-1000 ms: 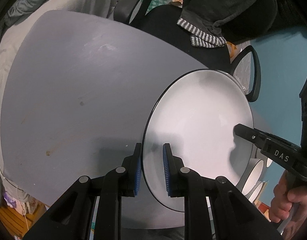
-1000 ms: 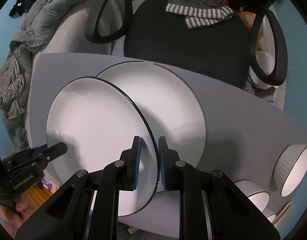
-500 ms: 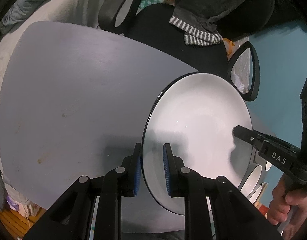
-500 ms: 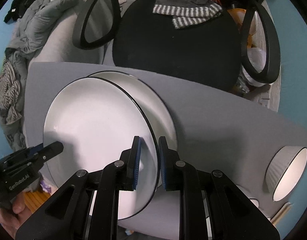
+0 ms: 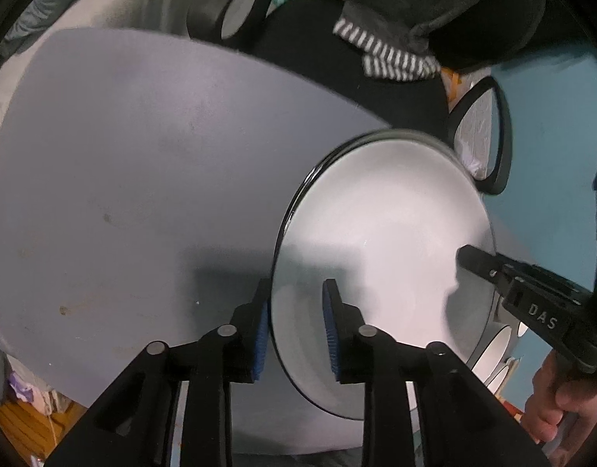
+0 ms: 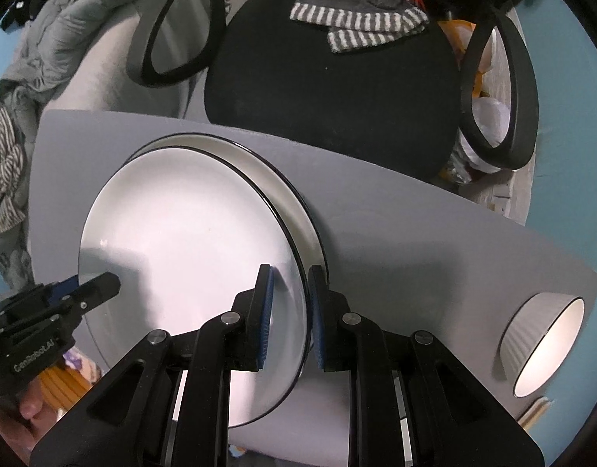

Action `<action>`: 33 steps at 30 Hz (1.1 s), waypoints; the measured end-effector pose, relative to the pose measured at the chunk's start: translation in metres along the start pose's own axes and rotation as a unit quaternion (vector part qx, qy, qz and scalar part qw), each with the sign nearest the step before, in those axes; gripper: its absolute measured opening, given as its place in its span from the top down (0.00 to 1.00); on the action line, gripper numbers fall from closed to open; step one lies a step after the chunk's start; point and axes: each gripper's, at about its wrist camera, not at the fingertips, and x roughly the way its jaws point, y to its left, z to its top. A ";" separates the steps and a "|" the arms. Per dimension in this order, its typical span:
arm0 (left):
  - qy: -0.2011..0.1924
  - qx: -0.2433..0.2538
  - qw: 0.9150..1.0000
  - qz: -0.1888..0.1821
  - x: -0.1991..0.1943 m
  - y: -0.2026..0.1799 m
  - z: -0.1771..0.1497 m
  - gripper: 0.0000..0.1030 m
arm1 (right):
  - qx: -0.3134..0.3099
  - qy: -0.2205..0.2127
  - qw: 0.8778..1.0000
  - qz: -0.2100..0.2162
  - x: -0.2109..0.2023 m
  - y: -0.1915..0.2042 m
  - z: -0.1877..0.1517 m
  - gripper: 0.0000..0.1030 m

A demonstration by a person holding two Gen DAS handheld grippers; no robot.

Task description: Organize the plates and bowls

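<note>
Grey table (image 6: pixel 395 233): two plates (image 6: pixel 189 257), one bowl (image 6: pixel 543 342), two grippers (image 6: pixel 288 311).

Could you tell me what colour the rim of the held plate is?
Black, on a white plate; clearest in the right wrist view.

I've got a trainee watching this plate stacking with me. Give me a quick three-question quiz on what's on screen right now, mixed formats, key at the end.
1. True or false: the white black-rimmed plate is gripped by both the left gripper and the right gripper.
2. Multiple choice: what lies directly beneath the carried plate? A) a second white black-rimmed plate B) the white ribbed bowl C) the black office chair seat
3. Fill in: the ribbed bowl on the grey table sits to the ____ of the plates in the right wrist view.

Key: 1 true; 2 A; 3 right
</note>
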 end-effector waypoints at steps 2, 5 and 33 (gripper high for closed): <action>0.002 0.004 1.000 0.003 0.000 -0.002 -0.001 0.75 | 0.001 0.008 1.000 -0.003 0.001 0.003 0.001 0.77; -0.013 0.013 1.000 0.006 -0.007 -0.005 -0.002 0.75 | 0.007 0.008 1.000 -0.011 -0.004 0.003 0.004 0.77; -0.085 0.082 0.992 0.038 -0.061 -0.030 -0.037 0.55 | -0.072 -0.055 0.989 -0.113 -0.048 0.027 -0.012 0.49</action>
